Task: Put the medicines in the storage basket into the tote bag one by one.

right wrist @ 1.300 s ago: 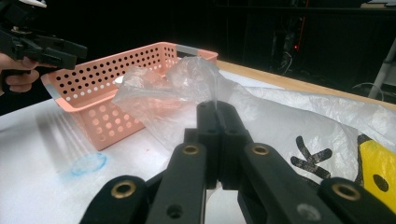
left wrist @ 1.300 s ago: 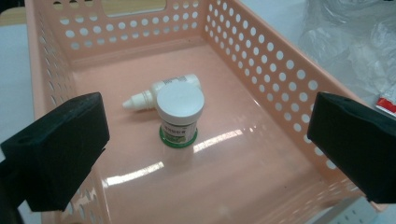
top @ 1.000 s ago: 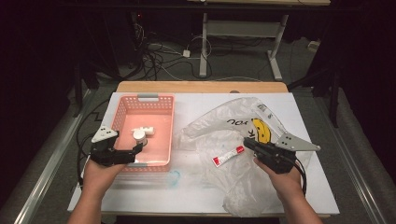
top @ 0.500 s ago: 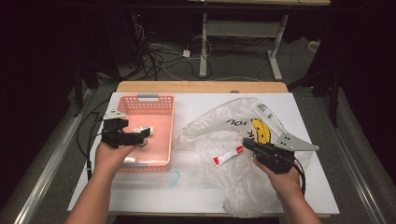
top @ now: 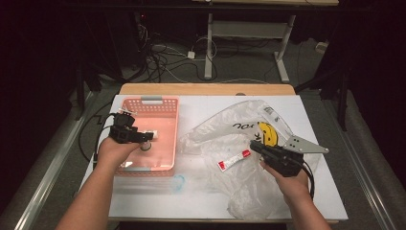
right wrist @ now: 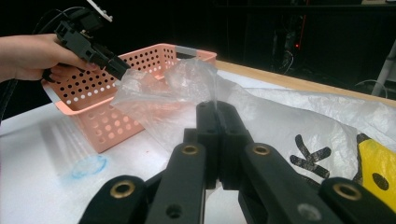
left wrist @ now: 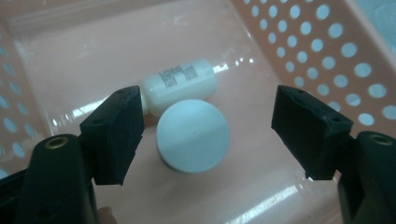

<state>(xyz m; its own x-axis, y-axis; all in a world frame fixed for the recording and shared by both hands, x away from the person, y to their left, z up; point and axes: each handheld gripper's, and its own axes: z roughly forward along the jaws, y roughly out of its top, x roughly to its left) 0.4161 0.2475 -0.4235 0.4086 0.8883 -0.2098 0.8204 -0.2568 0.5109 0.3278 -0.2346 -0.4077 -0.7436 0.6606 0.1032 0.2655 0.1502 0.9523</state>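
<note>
A: Jaws first. Your left gripper (left wrist: 205, 135) hangs inside the pink perforated plastic basket (top: 160, 108), and its two black pads (left wrist: 114, 133) stand apart on either side of the round white cap-topped jar (left wrist: 192, 134). They have just been closing in, yet neither pad touches the jar; bare basket floor shows on both sides of it.

B: And what lies beside that jar?

A: You have a small white plastic bottle with a printed label (left wrist: 180, 85) on its side just behind the jar, touching it or very nearly so. From above, both sit near the middle of the basket, under your left hand (top: 112, 151).

B: The other side?

A: Your right gripper (right wrist: 217, 135) is closed tight, jaws pressed together. Whether they pinch a fold of the clear crinkled plastic bag with the yellow smiley print (top: 230, 139) you cannot tell. That gripper rests over the bag's right half, its tip pointing towards the small red and white tube (top: 234, 159) lying inside the bag.

B: And around them?

A: Basket on the left and bag on the right, close beside each other on the white table top (top: 201, 201).
</note>
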